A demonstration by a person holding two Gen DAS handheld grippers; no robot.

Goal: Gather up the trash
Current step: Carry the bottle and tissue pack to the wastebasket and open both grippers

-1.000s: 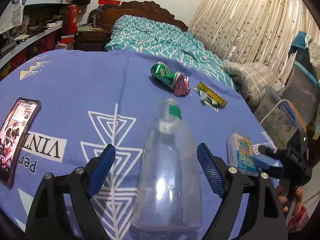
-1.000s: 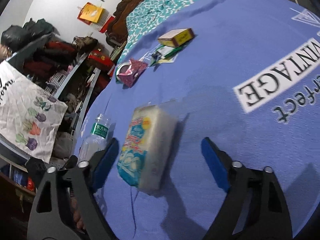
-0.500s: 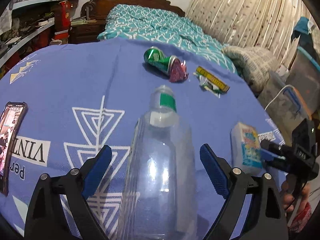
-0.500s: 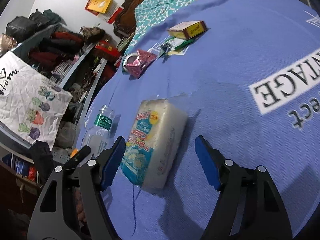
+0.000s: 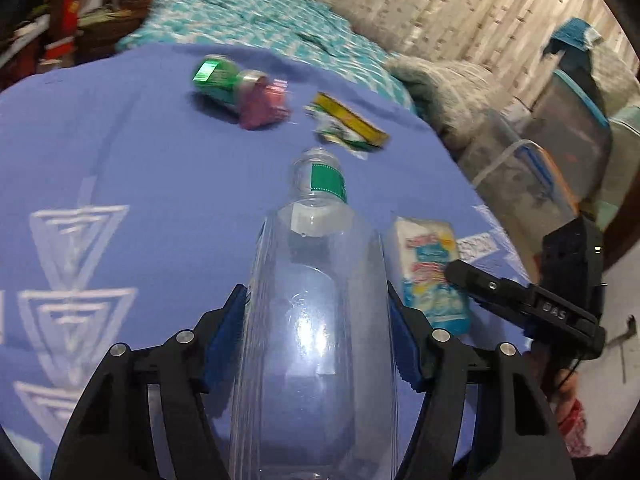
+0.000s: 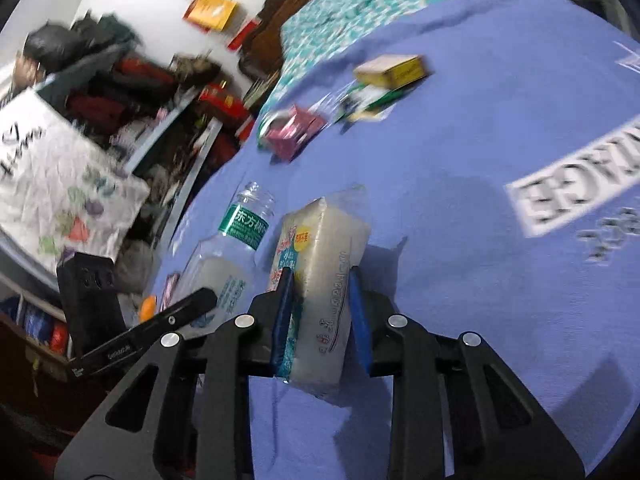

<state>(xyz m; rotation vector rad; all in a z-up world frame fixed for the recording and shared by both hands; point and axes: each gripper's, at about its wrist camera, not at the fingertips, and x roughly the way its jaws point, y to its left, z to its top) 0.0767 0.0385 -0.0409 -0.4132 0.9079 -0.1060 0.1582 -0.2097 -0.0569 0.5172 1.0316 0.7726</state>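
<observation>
My left gripper (image 5: 318, 322) is shut on a clear plastic bottle (image 5: 316, 312) with a green label, neck pointing away, over the purple cloth (image 5: 140, 184). My right gripper (image 6: 322, 304) is shut on a white tissue pack (image 6: 324, 280) with a blue printed face. The tissue pack also shows in the left wrist view (image 5: 430, 268), the bottle in the right wrist view (image 6: 236, 240). Farther off lie a crushed green can (image 5: 218, 78), a pink wrapper (image 5: 262, 106), a yellow box (image 5: 352, 120) and a green-white wrapper (image 5: 340, 138).
A bed with a teal quilt (image 5: 256, 24) lies beyond the cloth. Cluttered shelves (image 6: 120, 92) and a white printed bag (image 6: 52, 184) stand on one side. Storage bins (image 5: 560, 152) and a curtain (image 5: 460, 0) stand on the other.
Both grippers were open around their objects; now the left has closed on the bottle and the right on the tissue pack. Both views are blurred by motion.
</observation>
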